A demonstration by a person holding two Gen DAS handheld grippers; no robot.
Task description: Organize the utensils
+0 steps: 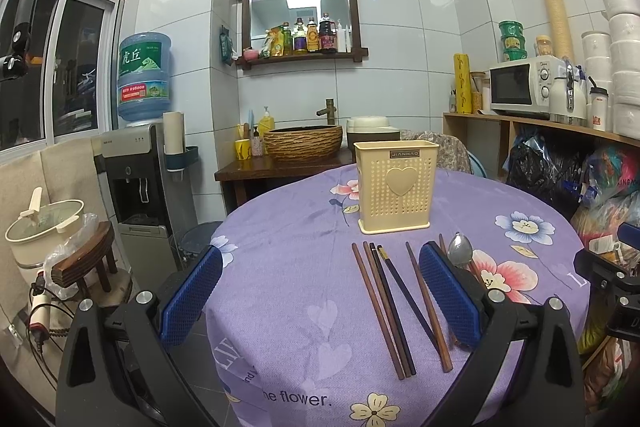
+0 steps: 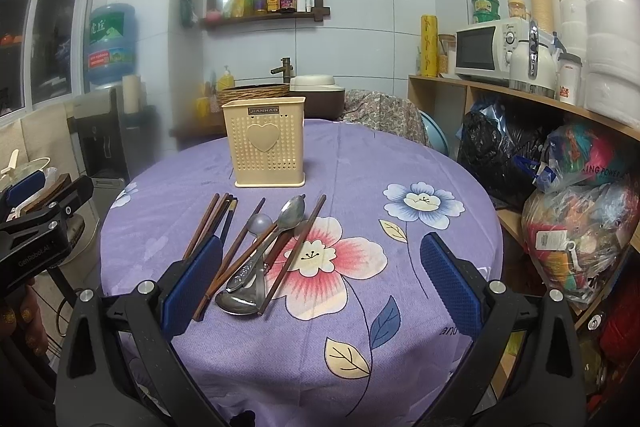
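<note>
We judge that we are at the very start: nothing is gripped, and every utensil lies on the purple flowered tablecloth in front of the cream holder, which stands upright toward the far side of the round table and looks empty from here, though we cannot see down into it. Going left to right, our left gripper hangs with its blue pads spread wide and nothing between them, above the near left part of the table. Under it lies the left bunch of chopsticks, where we count five sticks in that view, some brown and some dark, lying almost parallel and pointing toward the holder. Next comes the mixed pile: we count three more brown chopsticks crossing over the spoons, giving about eight in all, though overlaps make the count unsure. We count two metal spoons, one with its bowl toward the holder and one with its bowl toward us, and there also seems to be a pale rounded spoon among them. Our right gripper likewise stands wide apart and holds nothing, just right of the pile. The next move, as we see it, calls for lowering one gripper over a single chopstick, closing on it and lifting it clear of its neighbours.
</note>
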